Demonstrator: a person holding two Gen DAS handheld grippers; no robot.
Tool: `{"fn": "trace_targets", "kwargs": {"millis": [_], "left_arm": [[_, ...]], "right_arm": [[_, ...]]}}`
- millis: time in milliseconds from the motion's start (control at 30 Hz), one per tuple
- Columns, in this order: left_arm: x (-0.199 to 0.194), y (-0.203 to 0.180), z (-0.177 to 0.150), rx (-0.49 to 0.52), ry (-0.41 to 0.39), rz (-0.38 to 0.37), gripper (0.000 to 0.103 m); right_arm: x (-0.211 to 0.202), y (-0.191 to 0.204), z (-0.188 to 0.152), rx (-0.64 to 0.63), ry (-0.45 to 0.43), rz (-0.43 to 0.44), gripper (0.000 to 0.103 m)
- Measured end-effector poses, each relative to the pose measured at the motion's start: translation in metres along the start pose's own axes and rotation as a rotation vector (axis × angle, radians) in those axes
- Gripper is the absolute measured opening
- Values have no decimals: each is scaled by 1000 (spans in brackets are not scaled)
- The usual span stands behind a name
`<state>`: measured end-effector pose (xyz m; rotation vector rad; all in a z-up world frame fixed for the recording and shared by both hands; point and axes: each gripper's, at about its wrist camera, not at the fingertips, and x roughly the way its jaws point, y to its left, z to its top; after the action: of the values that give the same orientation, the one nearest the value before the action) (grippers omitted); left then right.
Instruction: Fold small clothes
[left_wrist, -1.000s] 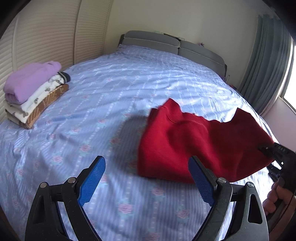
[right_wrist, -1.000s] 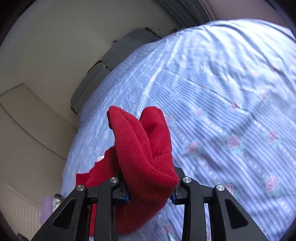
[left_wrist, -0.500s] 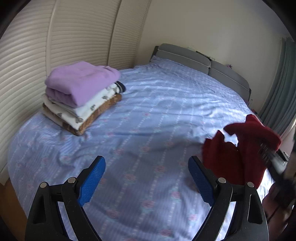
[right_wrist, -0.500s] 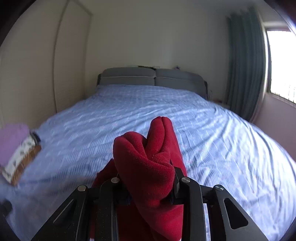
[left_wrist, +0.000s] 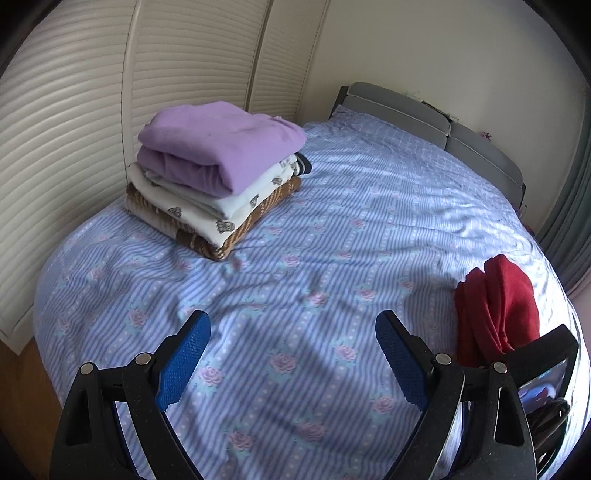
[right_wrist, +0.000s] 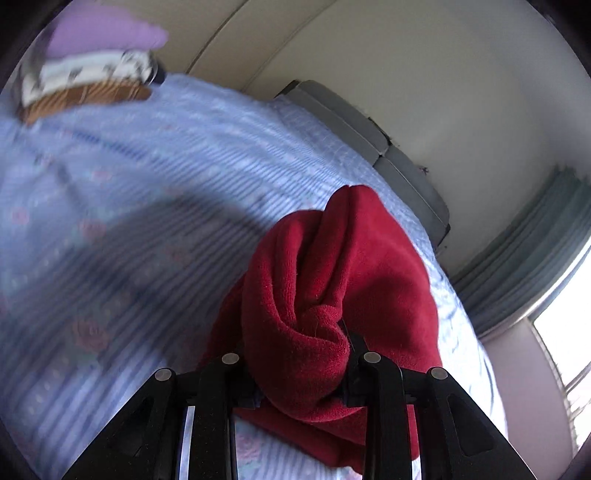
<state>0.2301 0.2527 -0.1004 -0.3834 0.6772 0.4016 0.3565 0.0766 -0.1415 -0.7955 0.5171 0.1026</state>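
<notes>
Right gripper (right_wrist: 301, 373) is clamped on the bunched red garment (right_wrist: 332, 288), above the bed (left_wrist: 332, 240) near right. Left gripper (left_wrist: 291, 354) gapes wide, empty. Fabric appears soft, light, limp: regrasp at an edge or corner.

no readable text, label, brand, number or sign in either view. the bed sheet (left_wrist: 332, 229) carries only a printed rose-and-stripe pattern; the white garment (left_wrist: 221, 206) in the folded stack bears small dark motifs, too small to read as lettering.
</notes>
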Motion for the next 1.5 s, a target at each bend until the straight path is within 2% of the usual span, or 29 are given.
{"fn": "trace_targets", "kwargs": {"millis": [200,300,467,600,700,800,867,967,1067,1167,1233,1367,1500], "left_arm": [[4,3,-1,4,27,-6,92],[0,-5,1,28,27,-20,92],[-9,-26,6,79,12,-59,92],[-15,-42,12,104,-2,-88,92],[-21,-60,17,130,-12,-121,92],[-25,-84,20,162,-16,-177,92],[-24,-106,21,188,-3,-246,92],[-6,-140,26,213,65,-399,92],[20,-168,32,216,142,-482,90],[52,-195,41,196,233,-567,83],[70,-212,45,206,272,-602,81],[101,-240,47,244,341,-607,79],[130,-253,47,203,426,-648,79]], "right_arm": [[-3,4,1,-48,-8,-40,34],[-12,-7,4,-14,-40,-34,44],[-38,-39,5,87,-84,-6,48],[-63,-60,-4,165,-133,30,61],[-78,-83,-15,250,-164,79,63],[-80,-110,-32,369,-151,129,63],[-76,-130,-47,453,-128,151,63],[-64,-155,-71,553,-89,171,63],[-52,-174,-91,634,-55,180,63],[-42,-189,-104,703,-33,181,63],[-34,-198,-112,747,-21,182,63],[-20,-210,-120,805,0,189,63],[-14,-223,-130,834,6,188,63]]}}
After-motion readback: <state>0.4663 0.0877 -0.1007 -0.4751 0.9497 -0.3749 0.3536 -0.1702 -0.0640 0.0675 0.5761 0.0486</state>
